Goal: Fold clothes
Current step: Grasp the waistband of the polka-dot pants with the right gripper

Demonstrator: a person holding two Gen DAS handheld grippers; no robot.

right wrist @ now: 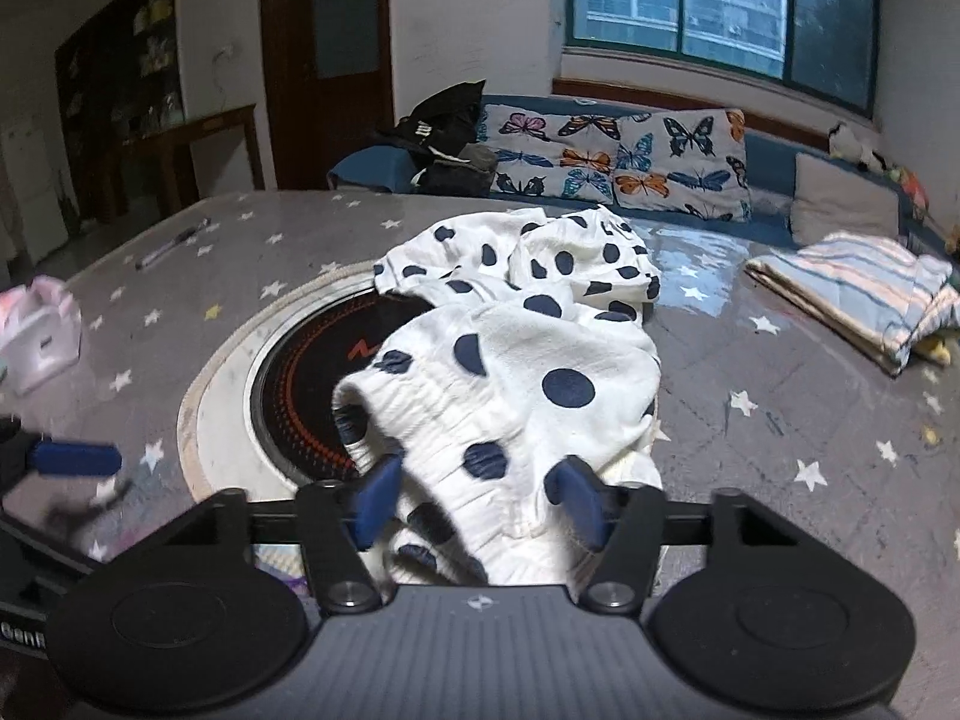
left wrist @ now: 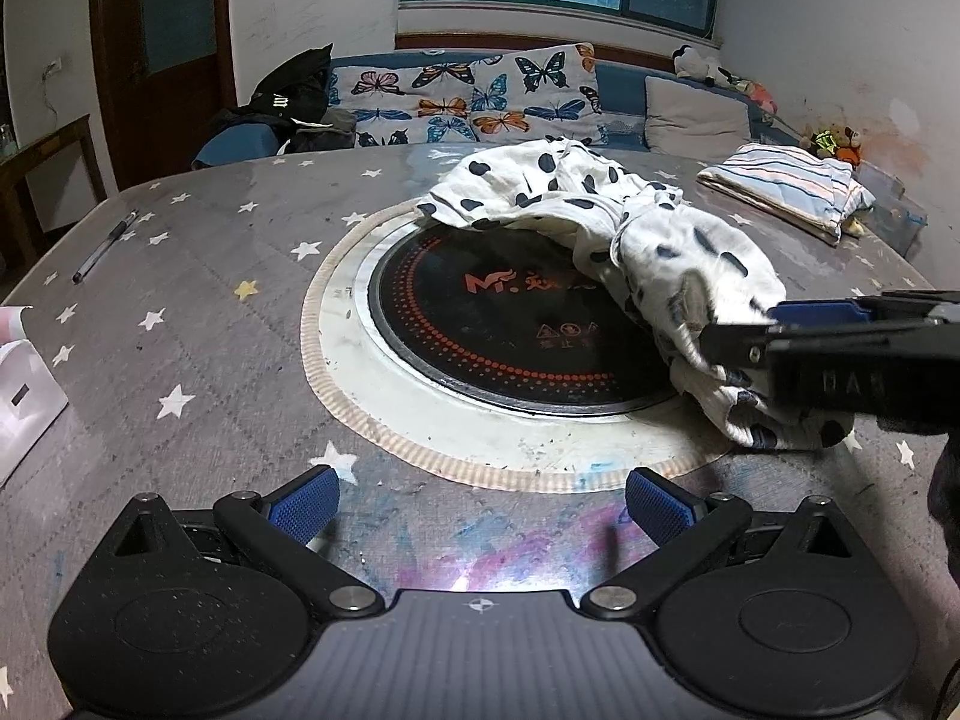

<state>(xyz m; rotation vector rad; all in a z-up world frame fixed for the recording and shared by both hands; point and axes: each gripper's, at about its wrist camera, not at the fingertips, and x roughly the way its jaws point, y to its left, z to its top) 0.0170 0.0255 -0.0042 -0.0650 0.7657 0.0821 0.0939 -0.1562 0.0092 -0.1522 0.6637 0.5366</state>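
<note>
Left gripper (left wrist: pixel 480 507) gapes empty — right gripper (right wrist: pixel 480 501) straddles the spotted garment (right wrist: pixel 510 396), grip unclear.

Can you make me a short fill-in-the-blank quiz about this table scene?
1. The white garment has dark ____ on it.
2. The garment lies partly over the round black ____ set in the table.
3. The folded cloth has a ____ pattern.
4. The left gripper holds ____.

Missing words: spots; cooktop; striped; nothing
</note>
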